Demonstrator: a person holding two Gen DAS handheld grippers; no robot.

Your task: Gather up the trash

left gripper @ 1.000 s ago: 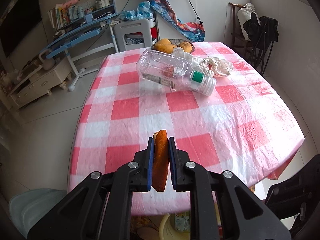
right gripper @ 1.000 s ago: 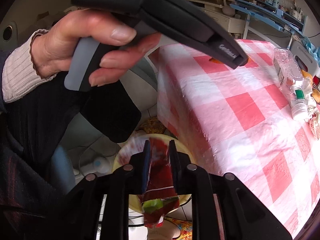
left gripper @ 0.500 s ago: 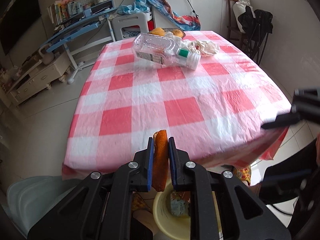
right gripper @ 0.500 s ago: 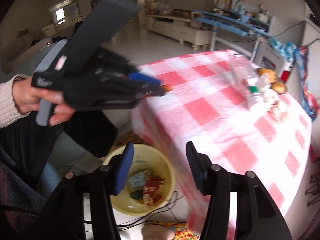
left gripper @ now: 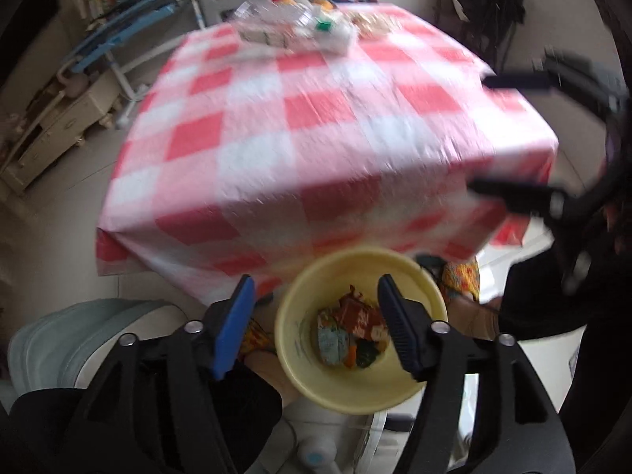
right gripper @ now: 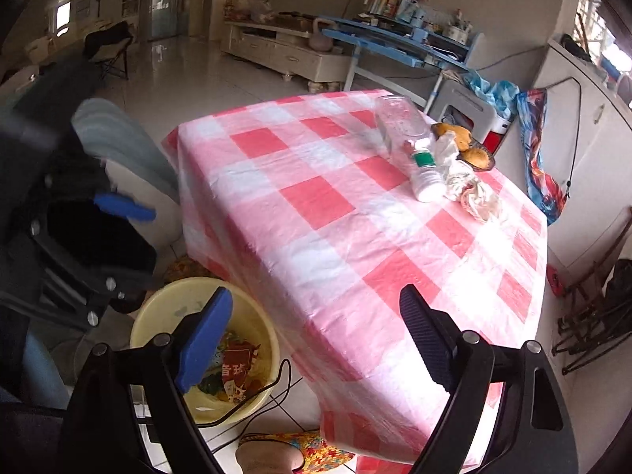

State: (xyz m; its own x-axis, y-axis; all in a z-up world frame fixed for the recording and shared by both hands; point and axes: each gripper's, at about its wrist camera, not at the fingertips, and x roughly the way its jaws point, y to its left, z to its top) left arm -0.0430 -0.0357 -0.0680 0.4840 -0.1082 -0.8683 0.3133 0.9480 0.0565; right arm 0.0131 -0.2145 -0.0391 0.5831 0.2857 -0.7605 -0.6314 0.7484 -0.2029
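The left tongs (left gripper: 314,318) are hovering directly over the round pale-yellow plastic bin (left gripper: 290,328) that is standing on the floor just beside the draped near edge of the tabletop, and their jaws are opening with nothing between the blue pads, which suits a drop straight into the bin's mouth. Inside the bin a red printed wrapper (left gripper: 357,314) is lying on a heap of other scraps; a small orange piece seems to be sitting among them, though the blur in this view makes that uncertain. The right tongs (right gripper: 316,330) are being held off to the side, angled toward the red-and-white checked plastic tablecloth (right gripper: 316,201), their jaws also opening and empty, probably so they are ready for the next pick. What is left of the trash is sitting well apart from the bin at the far end of the tabletop: a clear plastic bottle with a green band and white cap (right gripper: 403,134) lying on its side, touching a crumpled white paper wad (right gripper: 470,189). Just behind them a dark shallow bowl of orange-brown fruit (right gripper: 462,144) is resting, likely not waste at all.
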